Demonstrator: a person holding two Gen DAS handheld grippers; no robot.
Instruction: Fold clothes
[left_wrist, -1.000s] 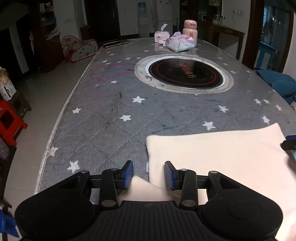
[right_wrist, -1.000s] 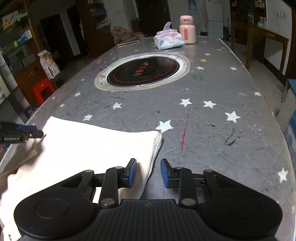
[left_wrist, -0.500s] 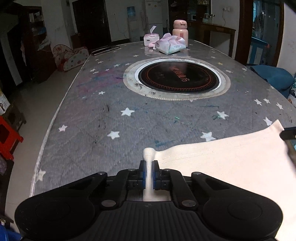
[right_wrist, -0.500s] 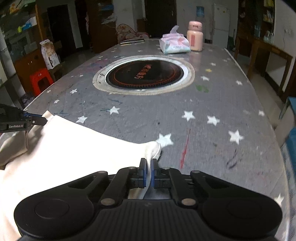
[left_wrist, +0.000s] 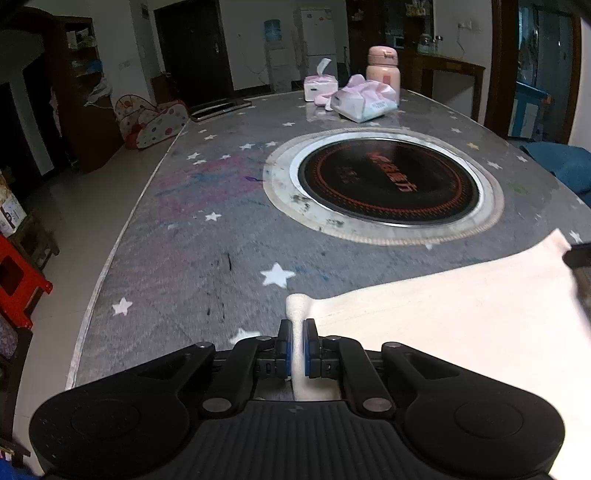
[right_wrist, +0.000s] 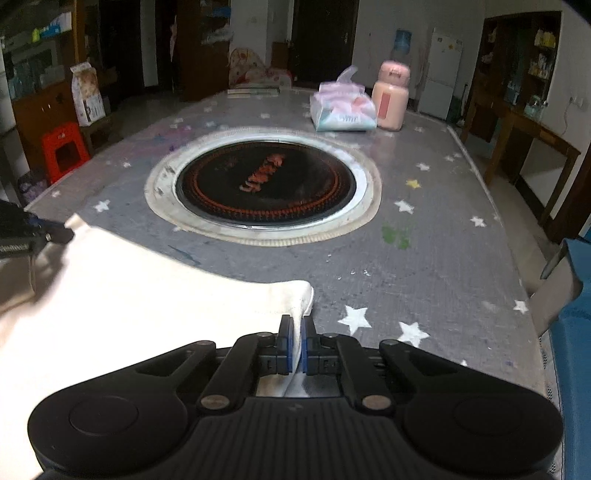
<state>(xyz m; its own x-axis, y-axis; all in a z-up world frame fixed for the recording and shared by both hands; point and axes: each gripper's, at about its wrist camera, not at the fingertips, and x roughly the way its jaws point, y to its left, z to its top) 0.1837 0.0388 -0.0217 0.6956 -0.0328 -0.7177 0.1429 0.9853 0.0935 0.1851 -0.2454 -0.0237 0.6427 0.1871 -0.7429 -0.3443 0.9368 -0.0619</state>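
1. Cloth (left_wrist: 461, 325) is cream and lies on the near end of the grey starred table (left_wrist: 192, 240); it spans the stretch between the two grippers, its long axis running from one to the other, its far edge taut between them.
2. Left gripper (left_wrist: 296, 332) is pinched on the cloth's left corner; a small tuft of fabric stands up just beyond the pads.
3. Right gripper (right_wrist: 295, 328) is likewise pressed together on the right corner; the fabric bunches to a point in front of it.
4. Each gripper shows at the edge of the other's view, so both hold the same edge, one at each end; neither hand is nearer, the hold is even.
5. Beyond the held edge lies bare table, then the round cooktop (left_wrist: 388, 181) set in the surface; past it stand a tissue pack (left_wrist: 364, 103) and a pink bottle (left_wrist: 383, 72), well apart from the cloth.
6. Rest of the cloth trails back toward the person, under and behind the grippers; how much hangs off the near edge is probably some, but the view hides it.
7. My judgement: the fold turns on carrying this edge along the cloth's short axis, both hands moving together; uneven travel would skew the crease.
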